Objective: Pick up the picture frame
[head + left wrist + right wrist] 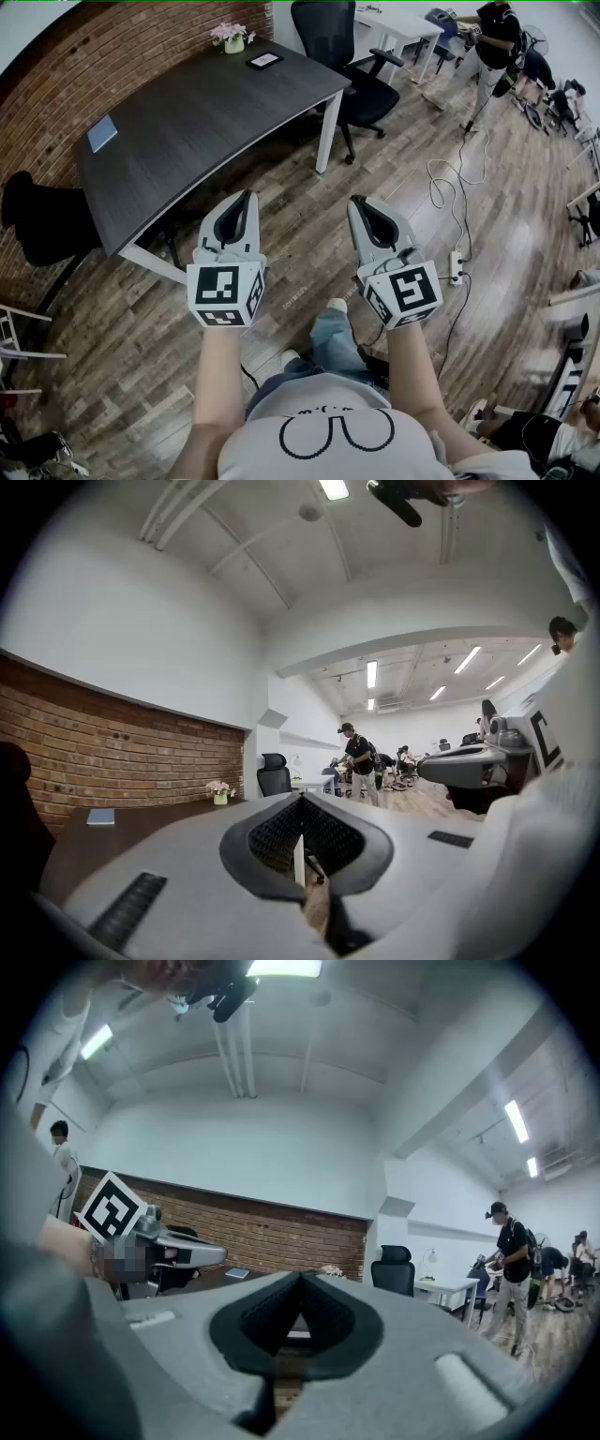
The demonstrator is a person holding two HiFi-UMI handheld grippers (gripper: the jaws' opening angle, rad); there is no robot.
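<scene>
Two grippers are seen in the head view, held level and side by side above the wooden floor point(300, 234): the left gripper point(248, 195) and the right gripper point(357, 200). Each has its jaws pressed together with nothing between them. One picture frame point(264, 60) is found at the far end of the one dark desk point(187, 131), well apart from both grippers. It seems to lie flat, dark-edged with a pale middle. Its long axis runs roughly across the picture, from the side of the flower pot toward the office chair. One flower pot point(233, 39) stands just beside it, nearer the brick wall point(94, 56), and one blue pad point(102, 133) lies near the desk's other end. One black office chair point(342, 66) stands behind the desk. One power strip point(457, 265) with its cable is shown on the floor, in this view only, and one standing person point(495, 42) is seen at the upper right.

In the left gripper view the jaws are seen closed, with only a thin seam between the pads, and no thing is held. The flower pot, the blue pad and the chair are shown low across the desk top, but the picture frame cannot be made out here. The right gripper is seen at the right edge.

In the right gripper view the jaws are closed on nothing as well. The left gripper is shown from the side at the left, with its marker cube. The pad, the flowers and the chair are seen along the desk; the frame is too small to tell.
</scene>
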